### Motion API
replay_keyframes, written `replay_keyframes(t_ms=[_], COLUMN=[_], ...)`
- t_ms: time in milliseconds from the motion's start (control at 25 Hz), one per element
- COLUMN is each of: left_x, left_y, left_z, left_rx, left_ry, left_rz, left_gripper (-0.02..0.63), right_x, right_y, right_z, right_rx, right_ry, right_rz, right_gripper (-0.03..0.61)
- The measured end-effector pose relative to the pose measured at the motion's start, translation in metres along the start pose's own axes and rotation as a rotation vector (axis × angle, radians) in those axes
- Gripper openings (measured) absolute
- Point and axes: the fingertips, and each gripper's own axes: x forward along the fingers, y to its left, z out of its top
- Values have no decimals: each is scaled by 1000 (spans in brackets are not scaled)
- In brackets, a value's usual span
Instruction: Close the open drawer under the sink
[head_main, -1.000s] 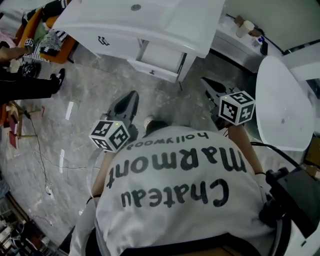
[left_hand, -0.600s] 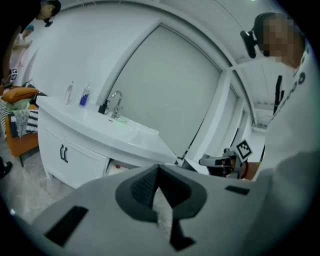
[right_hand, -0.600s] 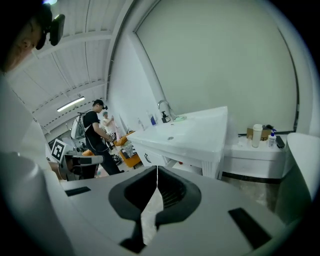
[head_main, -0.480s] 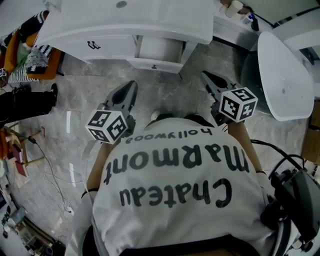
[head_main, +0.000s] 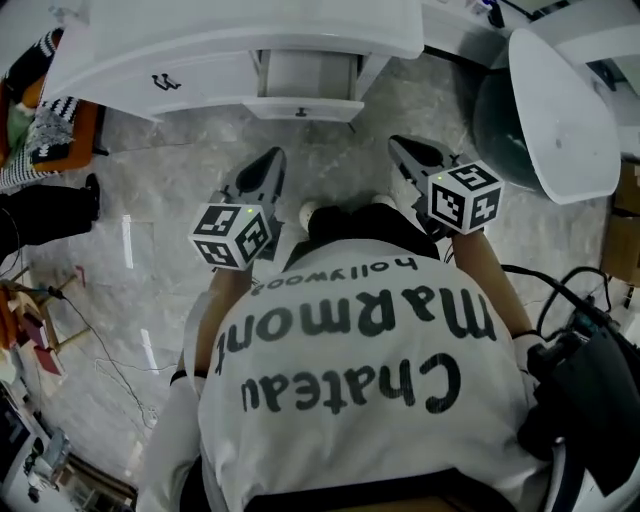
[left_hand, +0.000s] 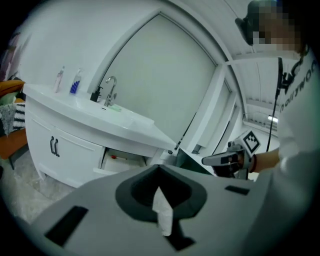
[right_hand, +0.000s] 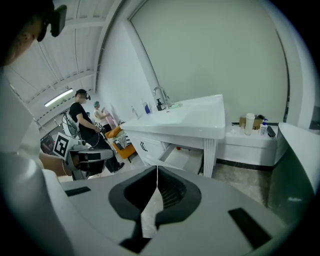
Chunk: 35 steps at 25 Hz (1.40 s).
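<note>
Two grippers are held side by side ahead of a person in a white printed T-shirt (head_main: 350, 380), both low over the grey marbled floor (head_main: 170, 190). The left gripper (head_main: 273, 158) has its jaws pressed together along a thin seam, with nothing between them. The right gripper (head_main: 400, 148) is the same, jaws closed and empty. Each carries a marker cube (head_main: 232, 235) at its near end.

The drawer (head_main: 305, 80) stands pulled out toward the near side, under the white sink (head_main: 250, 30) counter at the far edge of the head view. Its front panel has a small dark knob. It sits just right of the cupboard doors (head_main: 165, 80), which are closed and have paired dark handles. It lies roughly in line with the gap between the two grippers and well apart from both, and neither gripper touches it.

A chrome faucet (left_hand: 110, 90) rises from the counter, with two slim bottles (left_hand: 67, 81) to its left against the wall. In the right gripper view, other people (right_hand: 82, 120) stand far off on the left.
</note>
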Motion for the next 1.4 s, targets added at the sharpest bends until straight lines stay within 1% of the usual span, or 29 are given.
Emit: replay_keyframes(t_ms=[160,320,480,680,760,840,920,1160,1400], left_x=[14,30,41,56,59,61,62,77,107], left_y=[5,12,21,19,18,15,14,26,51], left_z=[-11,-26,-40,-60,-61,-59,-62,-85,-108], left_rx=[55,116,132,175,169,146,133,115,43], left_ry=[41,107,151,203,195,176,176,250,298], left_rz=[2,21,33,35,33,22,18,57,104], left_gripper=[8,8,8,8,8,8,8,8,9], right_x=[-8,-10,3,12,16,22,32,67,90], right_y=[5,1,7,6,4,2,-1,-10,-34], right_z=[2,4,10,0,-5,-9,-13,-35,-68], right_rx=[-44,-22,-34,-42,-33,-17,3,75,187], right_ry=[12,13,8,52,65,74,84,118,154], right_rz=[-18,-27,-10,11,21,29,38,71,95], right_gripper=[12,12,12,12,12,12,12,12,12])
